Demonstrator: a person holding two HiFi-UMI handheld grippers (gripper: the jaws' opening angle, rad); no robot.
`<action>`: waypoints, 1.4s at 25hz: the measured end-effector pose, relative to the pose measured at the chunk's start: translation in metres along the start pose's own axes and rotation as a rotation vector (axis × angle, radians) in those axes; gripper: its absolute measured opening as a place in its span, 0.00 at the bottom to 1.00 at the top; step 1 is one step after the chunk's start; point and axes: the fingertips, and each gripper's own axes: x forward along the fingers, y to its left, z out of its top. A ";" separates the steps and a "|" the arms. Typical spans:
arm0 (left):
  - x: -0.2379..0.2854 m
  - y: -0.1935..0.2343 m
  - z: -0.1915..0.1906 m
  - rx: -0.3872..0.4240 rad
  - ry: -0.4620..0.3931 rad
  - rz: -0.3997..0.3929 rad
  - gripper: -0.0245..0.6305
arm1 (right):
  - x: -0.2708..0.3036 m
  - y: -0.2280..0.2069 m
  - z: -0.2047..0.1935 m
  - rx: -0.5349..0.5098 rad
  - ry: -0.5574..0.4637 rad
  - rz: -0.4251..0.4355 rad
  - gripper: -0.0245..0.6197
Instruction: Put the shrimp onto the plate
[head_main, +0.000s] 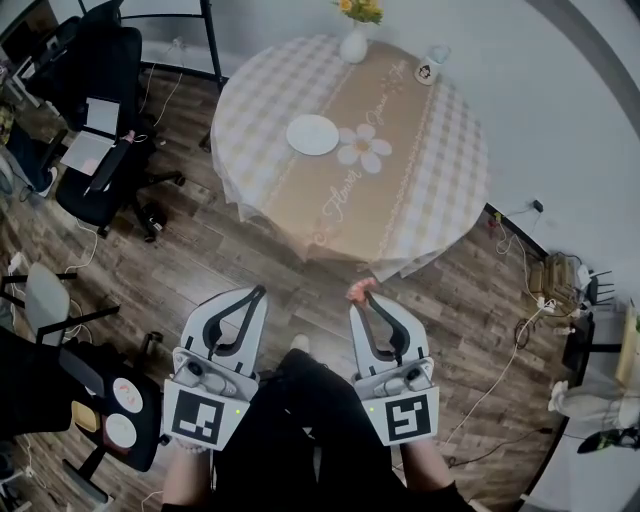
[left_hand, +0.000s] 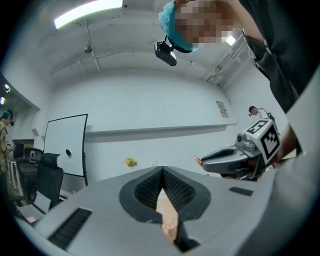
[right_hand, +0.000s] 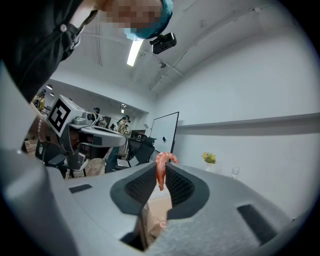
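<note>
The right tongs (right_hand: 160, 176) are closed on the shrimp (right_hand: 161, 167), held only at the tips; the left tongs (left_hand: 162, 176) are closed and empty. The plate (head_main: 312, 134) is well apart on the table (head_main: 430, 190), so a weak pinch may drop the shrimp on the floor (head_main: 250, 260)

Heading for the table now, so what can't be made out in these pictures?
- Plate: seen only in the head view; each gripper's own body blocks it in the gripper views.
- Shrimp: in the head view only a pink tip shows past the right gripper; its jaws hide the rest.
- Small object beside the vase: too small in the head view to identify.
</note>
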 end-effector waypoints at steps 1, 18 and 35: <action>0.003 -0.001 0.000 0.003 0.002 0.001 0.04 | 0.002 -0.004 -0.001 0.001 -0.001 0.002 0.10; 0.045 0.000 0.010 0.022 -0.004 0.038 0.04 | 0.012 -0.046 -0.013 0.015 -0.013 0.010 0.10; 0.059 0.014 0.006 0.032 -0.012 0.044 0.04 | 0.034 -0.052 -0.018 0.007 -0.012 0.023 0.10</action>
